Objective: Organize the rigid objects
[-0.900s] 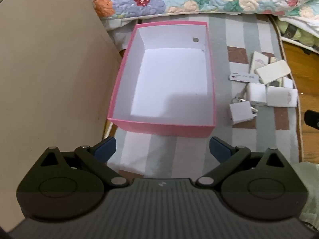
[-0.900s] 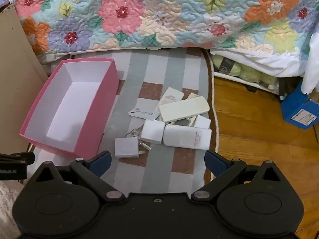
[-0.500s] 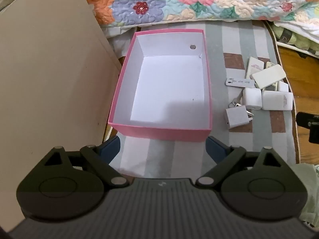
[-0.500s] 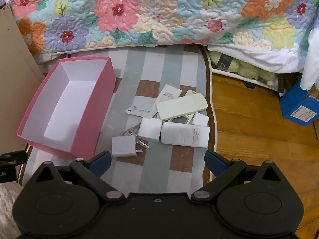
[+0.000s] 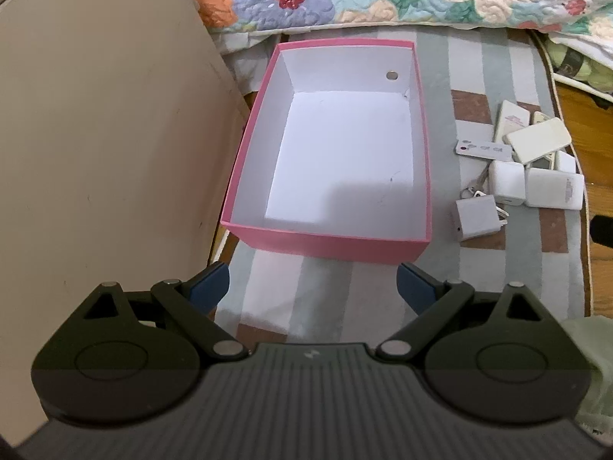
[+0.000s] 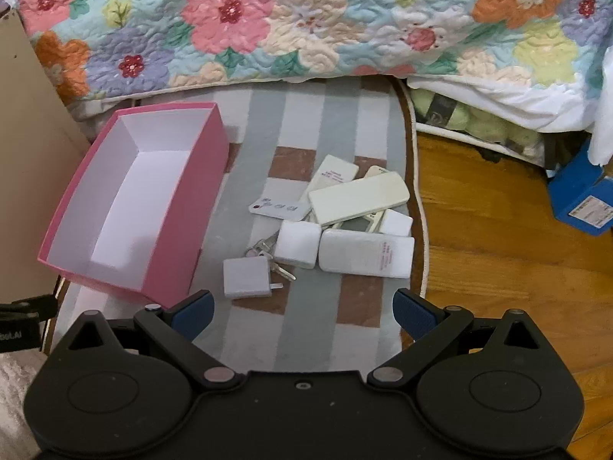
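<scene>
Pink box [image 6: 184, 226], white inside, open, upright on the striped rug [image 6: 345, 115]. Beside it, a pile of white chargers and power banks [image 6: 345, 222], some overlapping.

Keys [image 6: 268, 253] partly hidden beneath white chargers [image 6: 298, 244]; printed labels on the white devices [image 6: 366, 253] too small to read; blue box [image 6: 580, 195] cut off at right edge.

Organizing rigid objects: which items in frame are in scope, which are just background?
In scope:
- empty pink cardboard box, white inside
- pile of white plastic chargers and flat cases on the striped rug
- grey plug adapter
- metal keys
- white tag card

Background:
- floral quilt
- striped rug
- blue box on the wooden floor
- beige board
</scene>
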A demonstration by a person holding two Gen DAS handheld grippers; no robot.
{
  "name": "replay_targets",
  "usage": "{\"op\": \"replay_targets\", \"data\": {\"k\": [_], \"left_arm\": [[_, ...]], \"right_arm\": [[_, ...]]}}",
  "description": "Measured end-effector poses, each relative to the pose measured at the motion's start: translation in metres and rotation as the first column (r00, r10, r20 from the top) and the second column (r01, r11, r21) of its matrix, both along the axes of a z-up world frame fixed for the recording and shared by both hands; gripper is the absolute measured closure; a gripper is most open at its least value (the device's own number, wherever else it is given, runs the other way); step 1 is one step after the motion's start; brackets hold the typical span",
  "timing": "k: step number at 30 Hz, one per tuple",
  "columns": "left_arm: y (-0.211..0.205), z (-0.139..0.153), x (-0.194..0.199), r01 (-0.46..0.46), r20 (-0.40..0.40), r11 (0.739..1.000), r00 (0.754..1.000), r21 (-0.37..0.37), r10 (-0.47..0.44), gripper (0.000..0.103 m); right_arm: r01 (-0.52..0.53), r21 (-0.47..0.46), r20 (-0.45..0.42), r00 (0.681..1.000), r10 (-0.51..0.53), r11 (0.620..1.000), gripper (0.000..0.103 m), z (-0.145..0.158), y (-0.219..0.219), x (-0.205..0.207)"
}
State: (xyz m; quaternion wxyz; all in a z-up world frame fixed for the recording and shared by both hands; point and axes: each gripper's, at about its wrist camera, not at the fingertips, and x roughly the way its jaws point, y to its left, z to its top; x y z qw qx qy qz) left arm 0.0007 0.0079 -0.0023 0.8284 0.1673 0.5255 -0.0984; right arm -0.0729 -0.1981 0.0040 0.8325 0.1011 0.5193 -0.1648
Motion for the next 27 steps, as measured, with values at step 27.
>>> {"op": "replay_targets", "data": {"k": [27], "left_arm": [[0.023, 0.015, -0.005, -0.025, 0.093, 0.997, 0.995, -0.075, 0.032, 0.006]], "right_arm": [[-0.015, 0.009, 0.002, 1.000, 0.015, 1.000, 0.002, 0.000, 0.003, 0.001]]}}
